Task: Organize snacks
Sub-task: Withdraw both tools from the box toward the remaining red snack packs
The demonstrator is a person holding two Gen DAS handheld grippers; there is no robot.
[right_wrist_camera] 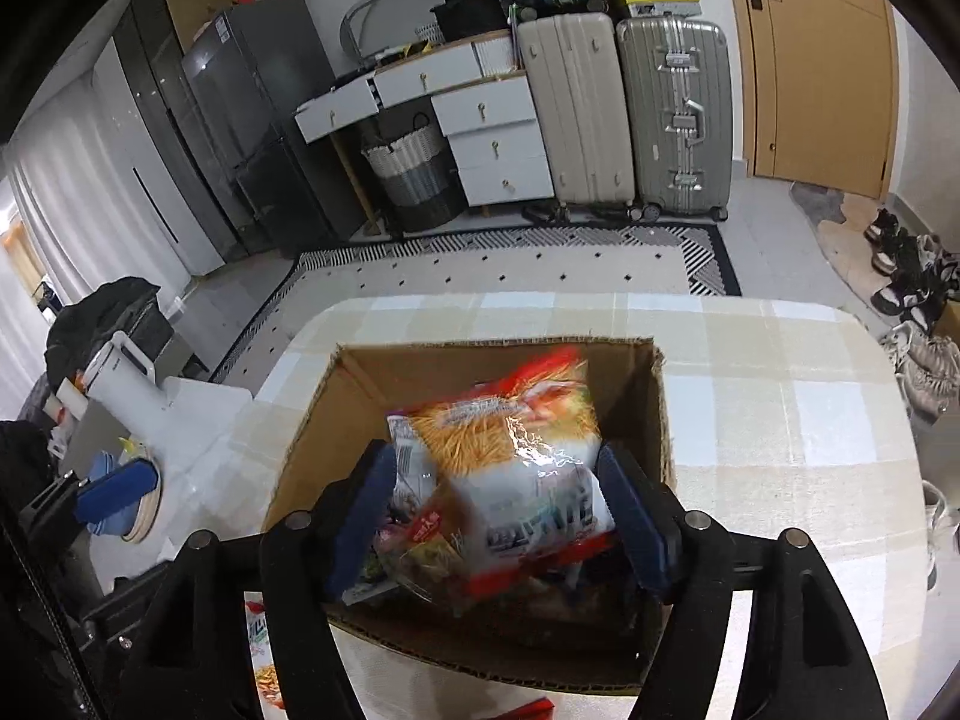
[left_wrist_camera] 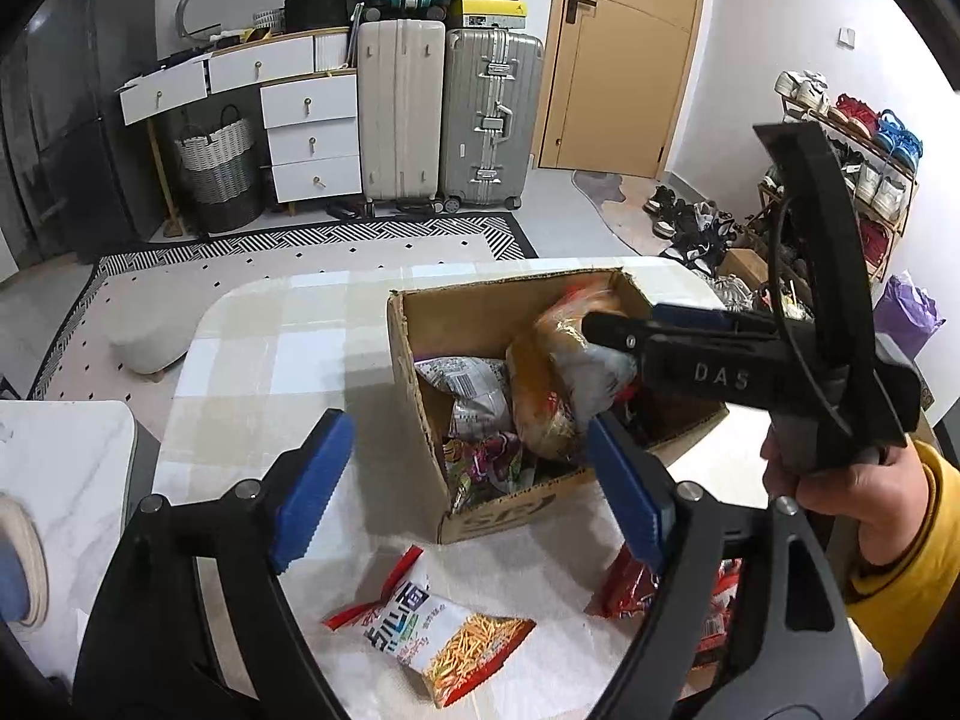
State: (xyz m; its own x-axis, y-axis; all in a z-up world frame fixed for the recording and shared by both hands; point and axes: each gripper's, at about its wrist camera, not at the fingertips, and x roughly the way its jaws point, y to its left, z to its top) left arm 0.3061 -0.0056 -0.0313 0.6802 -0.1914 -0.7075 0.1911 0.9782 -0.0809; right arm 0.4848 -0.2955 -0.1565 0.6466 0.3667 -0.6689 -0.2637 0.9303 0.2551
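1. Left gripper (left_wrist_camera: 462,492): fingers apart, empty, hovering near the box (left_wrist_camera: 420,372), above a loose noodle snack bag (left_wrist_camera: 432,630) lying on the table (left_wrist_camera: 252,348) in front of the box.
2. Right gripper (right_wrist_camera: 498,516): over the box, snack bag (right_wrist_camera: 510,450) between its pads; clamped or just released, cannot tell.
3. Bags look light, crinkly, slick, contents crushable. Pinch a sealed edge, gently.

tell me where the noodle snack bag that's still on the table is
In the left wrist view it lies flat on the table, low centre: the noodle snack bag sits just in front of the cardboard box, between the open left hand-held gripper's fingers.
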